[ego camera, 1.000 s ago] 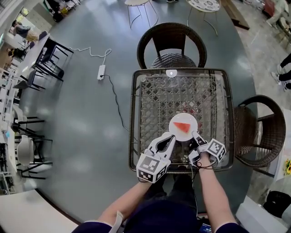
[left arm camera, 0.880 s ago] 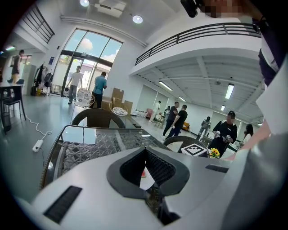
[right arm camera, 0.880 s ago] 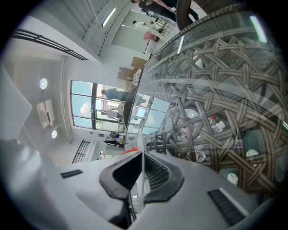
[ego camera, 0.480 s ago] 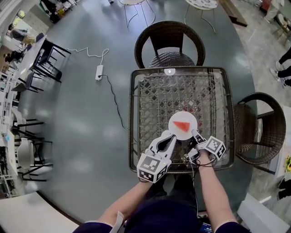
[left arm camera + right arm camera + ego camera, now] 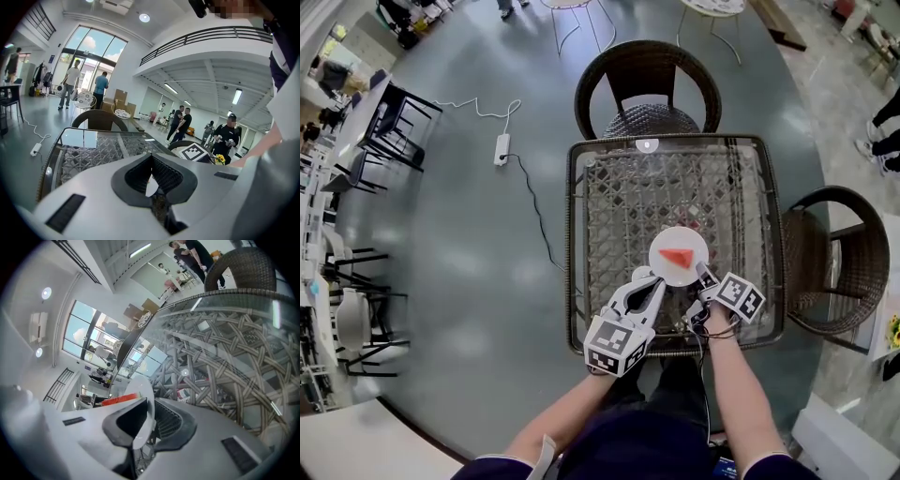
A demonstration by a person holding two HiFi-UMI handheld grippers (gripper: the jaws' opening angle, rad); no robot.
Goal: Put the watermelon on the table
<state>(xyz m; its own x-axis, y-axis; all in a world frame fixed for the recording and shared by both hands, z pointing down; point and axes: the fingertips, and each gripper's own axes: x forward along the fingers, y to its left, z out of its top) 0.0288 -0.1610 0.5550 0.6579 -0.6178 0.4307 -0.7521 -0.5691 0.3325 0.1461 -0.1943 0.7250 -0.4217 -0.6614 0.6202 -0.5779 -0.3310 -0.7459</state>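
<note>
The watermelon point(image 5: 677, 257), a red wedge, lies on a white plate point(image 5: 664, 246) over the near right part of the glass worktop point(image 5: 628, 197); the glass covers a wicker lattice. Whether the plate rests on the glass or hangs just above it cannot be told. The right gripper point(image 5: 701, 272) is at the plate's near right edge, and in the right gripper view its jaws are closed on the rim; there the plate point(image 5: 139, 387) runs edge-on between the pads of the right gripper point(image 5: 151, 399), with the watermelon point(image 5: 118, 399) showing as a red strip beside the left jaw. The left gripper point(image 5: 649, 279) points at the plate's near left edge, its tips just beside the rim; in the left gripper view the left gripper point(image 5: 151, 157) has its jaws drawn together at the tips and nothing clamped (a sliver of white shows through the gap lower down). A wicker chair point(image 5: 649, 84) stands at the worktop's far side and a second chair point(image 5: 844, 253) at its right; a white power strip point(image 5: 502, 148) lies on the grey floor to the left, well apart.
</note>
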